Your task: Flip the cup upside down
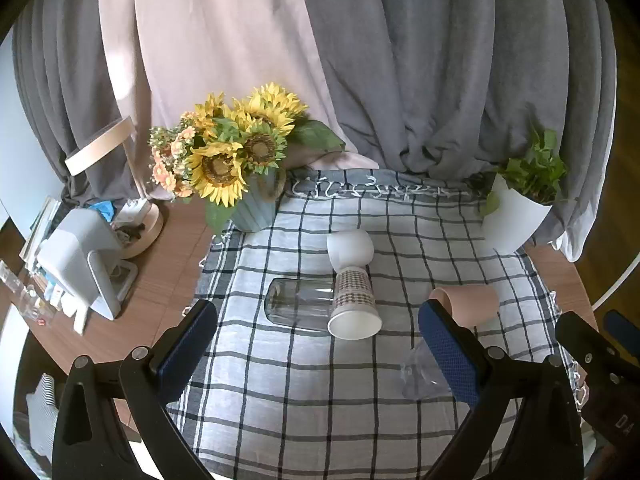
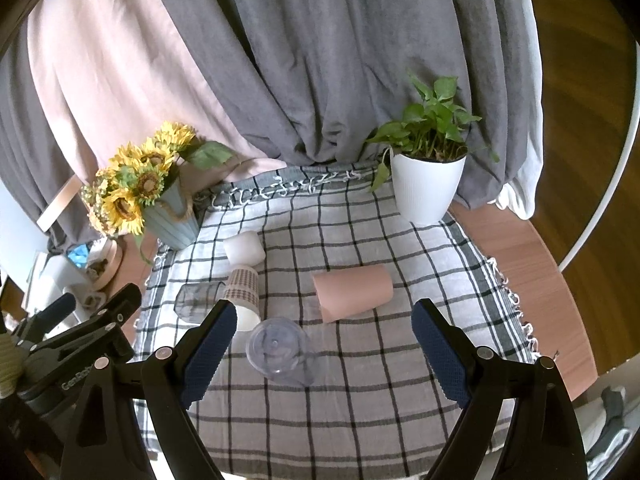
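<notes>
Both tongs hang above the near edge of a checked cloth [image 2: 360, 392], and both stand wide with nothing between their blue pads.

The left gripper [image 1: 318, 354] looks straight ahead at a patterned paper cup [image 1: 354, 300], which lies on its side with its white mouth turned toward the tongs. Touching its left flank lies a clear glass tumbler [image 1: 298, 304], also on its side. Just beyond the paper cup's far end sits a white cup [image 1: 350, 249], tipped over as well. Behind the left gripper's right finger lies a pink cup [image 1: 470, 304], partly hidden by that finger, and nearer still a clear plastic cup [image 1: 422, 378] shows beside the same finger.

The right gripper [image 2: 324, 354] has that clear plastic cup [image 2: 280, 350] almost between its fingers, a little toward its left pad (it lies down, its round end facing the camera). The pink cup [image 2: 352, 292] lies just beyond the gap, on its side, open mouth pointing left. The paper cup [image 2: 244, 296], tumbler [image 2: 196, 302] and white cup [image 2: 245, 247] cluster farther off past the left finger.

Beyond all the cups, a sunflower vase [image 2: 172, 220] stands at the cloth's far left corner and a potted plant [image 2: 426, 188] at the far right, with grey and pink curtains [image 2: 320, 60] behind.
</notes>
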`<action>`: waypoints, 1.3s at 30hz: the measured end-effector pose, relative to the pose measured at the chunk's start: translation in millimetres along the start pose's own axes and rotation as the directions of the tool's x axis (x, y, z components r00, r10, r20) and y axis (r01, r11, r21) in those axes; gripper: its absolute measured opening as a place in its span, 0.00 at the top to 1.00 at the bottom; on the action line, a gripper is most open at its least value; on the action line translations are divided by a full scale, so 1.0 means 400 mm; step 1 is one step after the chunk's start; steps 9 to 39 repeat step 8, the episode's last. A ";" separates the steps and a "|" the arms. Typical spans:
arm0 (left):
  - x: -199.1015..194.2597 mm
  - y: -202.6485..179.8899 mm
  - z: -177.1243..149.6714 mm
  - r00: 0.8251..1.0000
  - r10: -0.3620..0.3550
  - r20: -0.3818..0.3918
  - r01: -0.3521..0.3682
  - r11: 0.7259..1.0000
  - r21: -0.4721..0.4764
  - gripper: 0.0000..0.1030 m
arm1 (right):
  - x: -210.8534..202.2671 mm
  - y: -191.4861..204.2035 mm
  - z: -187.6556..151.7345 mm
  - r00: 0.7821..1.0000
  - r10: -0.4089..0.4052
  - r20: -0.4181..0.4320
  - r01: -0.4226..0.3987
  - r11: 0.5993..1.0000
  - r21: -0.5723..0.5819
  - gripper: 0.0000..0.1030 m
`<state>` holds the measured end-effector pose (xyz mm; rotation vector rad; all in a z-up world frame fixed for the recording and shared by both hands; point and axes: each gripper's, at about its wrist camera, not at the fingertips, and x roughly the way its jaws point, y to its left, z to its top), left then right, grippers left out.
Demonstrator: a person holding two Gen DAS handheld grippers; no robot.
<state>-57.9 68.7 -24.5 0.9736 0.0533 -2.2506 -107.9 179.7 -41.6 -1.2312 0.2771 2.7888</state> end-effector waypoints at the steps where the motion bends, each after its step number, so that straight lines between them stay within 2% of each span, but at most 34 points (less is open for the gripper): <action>1: 0.000 0.001 0.001 1.000 0.001 0.000 -0.001 1.000 -0.001 0.00 | 0.002 0.002 0.001 1.000 -0.001 -0.001 0.001 1.000 -0.002 0.13; 39: 0.002 0.004 0.002 1.000 -0.001 -0.003 0.001 1.000 0.003 0.00 | 0.008 0.004 0.001 1.000 -0.001 -0.009 0.001 1.000 -0.004 0.13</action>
